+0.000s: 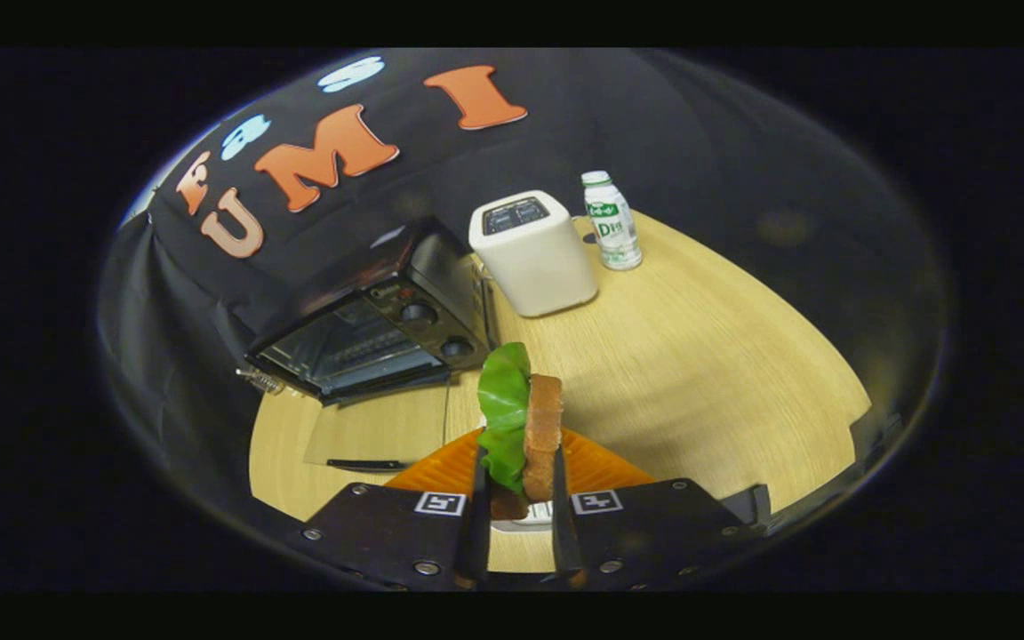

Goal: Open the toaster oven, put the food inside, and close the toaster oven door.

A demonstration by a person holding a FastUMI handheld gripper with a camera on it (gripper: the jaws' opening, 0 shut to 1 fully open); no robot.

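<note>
Fingers (519, 498) nearly closed, pressing from both sides on a sandwich (530, 427). Holding it up on its edge, above the counter (699, 373). Brown bread on the right side of the sandwich, a green lettuce leaf (503, 404) on the left, sticking up past the top of the bread. Another bit of brown bread low down between the fingers.

Right under the sandwich, an orange plate (605, 467) with ridges, peeking out on both sides of the fingers. Light wood counter below it.

A little further on, to the left of the fingers, the glass door (370, 436) of the toaster oven (379, 324), folded down flat and open, with a dark handle (365, 464) along its near edge. Behind the door, the black toaster oven itself, sitting at the left edge of the counter. Open front, wire rack inside. Two round knobs (436, 331) on its right side, one above the other.

Further back, just beside the toaster oven on its right, a white toaster (534, 253) with dark slots on top. Just past that, to its right, a small bottle (612, 222) with a green and white label and a white cap, standing up straight.

At the very back, the black cloth wall of the booth.
</note>
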